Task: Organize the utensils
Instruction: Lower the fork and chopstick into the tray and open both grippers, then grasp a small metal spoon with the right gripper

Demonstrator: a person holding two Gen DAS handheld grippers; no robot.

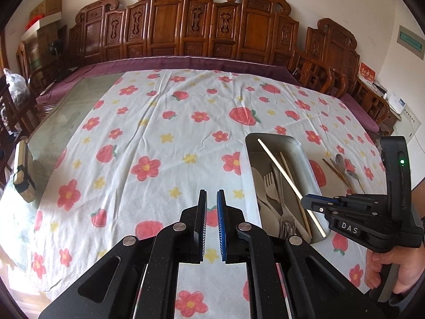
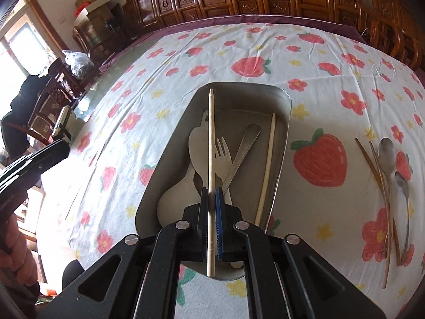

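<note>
A metal tray sits on the flowered tablecloth and holds a second pale chopstick, a pale fork, pale spoons and a metal utensil. My right gripper is shut on a pale chopstick and holds it above the tray, lengthwise. My left gripper hovers over the cloth left of the tray, empty, its jaws a narrow gap apart. Brown chopsticks and two metal spoons lie on the cloth right of the tray.
Carved wooden chairs line the far side of the table. A small block lies at the table's left edge. A bag and boxes stand at the far left.
</note>
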